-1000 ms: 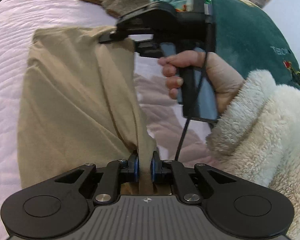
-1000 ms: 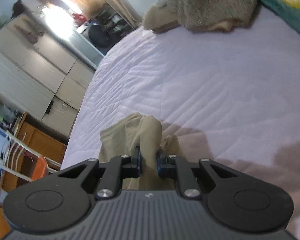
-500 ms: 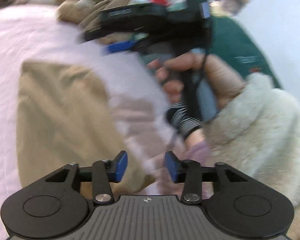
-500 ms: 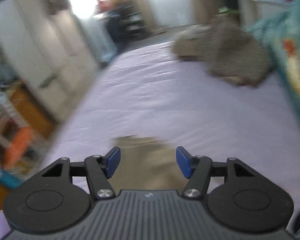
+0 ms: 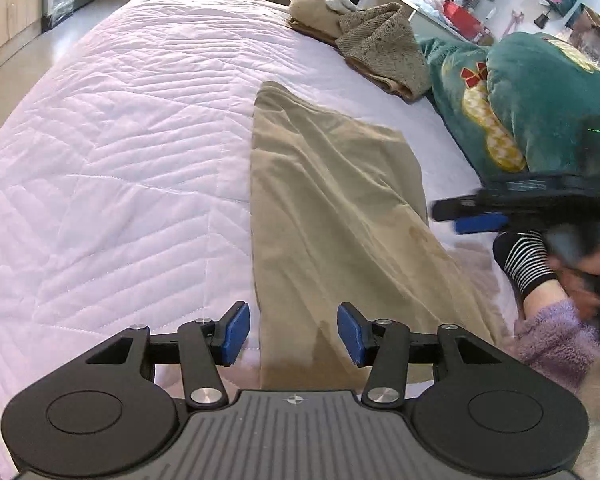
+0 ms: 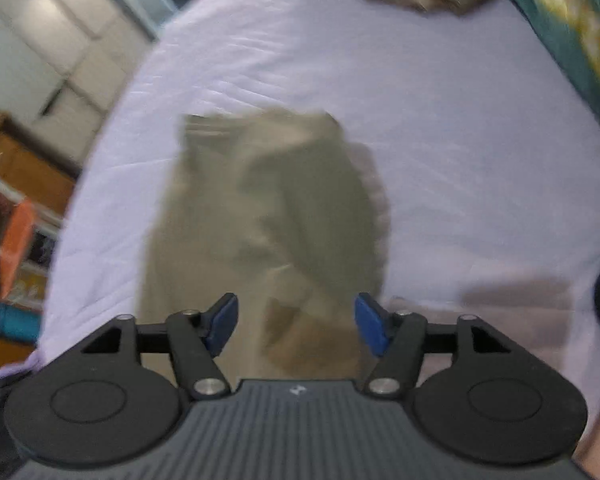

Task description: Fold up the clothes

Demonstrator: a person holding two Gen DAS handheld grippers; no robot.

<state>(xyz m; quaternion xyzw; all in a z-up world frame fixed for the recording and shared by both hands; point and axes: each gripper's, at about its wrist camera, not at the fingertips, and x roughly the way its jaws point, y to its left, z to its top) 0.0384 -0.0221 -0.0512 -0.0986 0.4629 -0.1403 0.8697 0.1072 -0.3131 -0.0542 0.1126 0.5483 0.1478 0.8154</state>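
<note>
Left wrist: tan garment (image 5: 332,208) flat on bed (image 5: 120,160).

Matt tan cloth garment (image 5: 324,208), quilted cloth bedcover (image 5: 112,152)

A quilted lilac bed (image 5: 112,152) carries folded tan trousers (image 5: 320,200), brown knitwear (image 5: 380,40) and a green blanket (image 5: 540,92).

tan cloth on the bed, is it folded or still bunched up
Folded. The tan cloth garment lies flat on the pale quilted bedspread as a long narrow strip, one layer overlapping another; neither gripper holds it.
</note>
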